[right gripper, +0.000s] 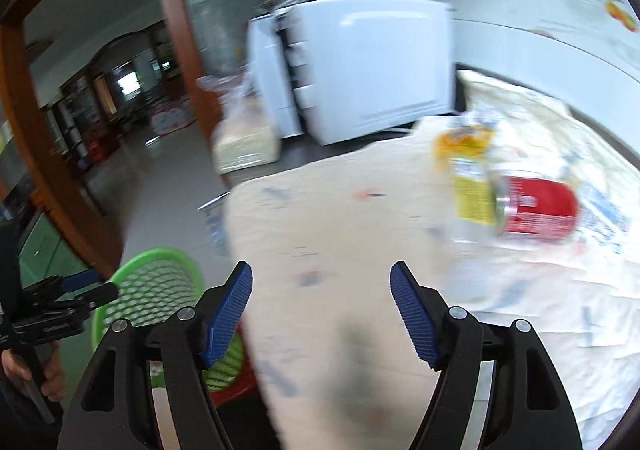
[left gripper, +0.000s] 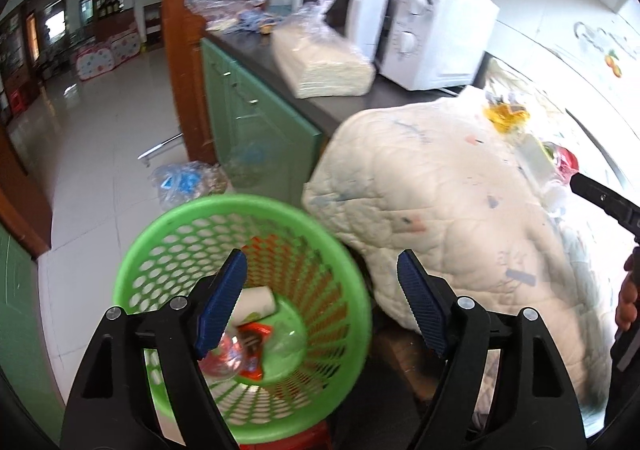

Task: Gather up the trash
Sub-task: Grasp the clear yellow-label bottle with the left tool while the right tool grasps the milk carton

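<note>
Left wrist: left gripper (left gripper: 322,274) agape, empty | quilt (left gripper: 440,186) beside basket (left gripper: 352,290) | right gripper (right gripper: 321,286) agape, empty

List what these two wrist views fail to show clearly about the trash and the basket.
- Right wrist: motion blur makes the labels on the red can and yellow packet unreadable.
- Left wrist: the left gripper finger covers part of the trash inside the green basket.
- Left wrist: window glare washes out the litter at the far end of the quilted cover.
</note>
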`<state>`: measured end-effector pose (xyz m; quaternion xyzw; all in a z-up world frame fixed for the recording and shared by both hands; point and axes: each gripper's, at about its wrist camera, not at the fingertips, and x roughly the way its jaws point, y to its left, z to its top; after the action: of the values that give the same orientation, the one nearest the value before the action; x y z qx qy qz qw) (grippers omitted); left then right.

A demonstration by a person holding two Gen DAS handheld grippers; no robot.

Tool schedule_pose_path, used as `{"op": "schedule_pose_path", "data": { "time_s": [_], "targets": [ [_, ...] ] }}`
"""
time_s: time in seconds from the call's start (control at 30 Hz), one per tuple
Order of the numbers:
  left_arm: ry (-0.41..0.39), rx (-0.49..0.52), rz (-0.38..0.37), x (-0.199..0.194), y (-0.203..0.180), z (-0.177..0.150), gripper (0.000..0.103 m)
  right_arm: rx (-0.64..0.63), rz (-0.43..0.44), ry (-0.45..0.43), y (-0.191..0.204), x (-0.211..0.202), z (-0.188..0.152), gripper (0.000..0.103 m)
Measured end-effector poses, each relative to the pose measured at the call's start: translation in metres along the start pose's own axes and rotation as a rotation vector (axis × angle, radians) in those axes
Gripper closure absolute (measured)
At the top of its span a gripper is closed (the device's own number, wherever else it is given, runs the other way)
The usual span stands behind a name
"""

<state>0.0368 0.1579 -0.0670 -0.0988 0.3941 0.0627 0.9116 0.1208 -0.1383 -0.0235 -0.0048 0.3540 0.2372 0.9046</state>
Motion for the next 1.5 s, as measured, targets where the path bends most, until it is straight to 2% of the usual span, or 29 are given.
{"op": "schedule_pose_path", "data": {
  "time_s": [0.2,0.43,0.63,0.8,1.0,1.27,1.43,1.5],
  "targets": [
    [-0.003,0.059,-0.046,0.008,-0.043,0.016,0.022,0.056,-0.109,-0.018,-0.069,-0.014,0.009,0.031],
    [0.008,0.102,-0.108,0.024,-0.101,0.04,0.019,0.1,-0.226,-0.001,-0.153,-0.021,0.021,0.031],
    [0.041,0.15,-0.198,0.045,-0.17,0.064,0.019,0.054,-0.308,0.036,-0.209,-0.014,0.032,0.026],
    [0.062,0.212,-0.239,0.064,-0.226,0.081,0.019,0.002,-0.355,0.083,-0.247,0.001,0.038,0.025],
    [0.14,0.219,-0.285,0.103,-0.273,0.1,0.019,-0.071,-0.362,0.135,-0.282,0.016,0.046,0.025],
    [0.2,0.222,-0.29,0.144,-0.302,0.119,0.021,-0.15,-0.338,0.214,-0.309,0.041,0.059,0.023],
    [0.231,0.23,-0.27,0.167,-0.312,0.129,0.036,-0.159,-0.313,0.264,-0.322,0.059,0.06,0.023],
    [0.245,0.224,-0.263,0.175,-0.312,0.13,0.039,-0.159,-0.29,0.279,-0.325,0.065,0.059,0.023]
  ]
}}
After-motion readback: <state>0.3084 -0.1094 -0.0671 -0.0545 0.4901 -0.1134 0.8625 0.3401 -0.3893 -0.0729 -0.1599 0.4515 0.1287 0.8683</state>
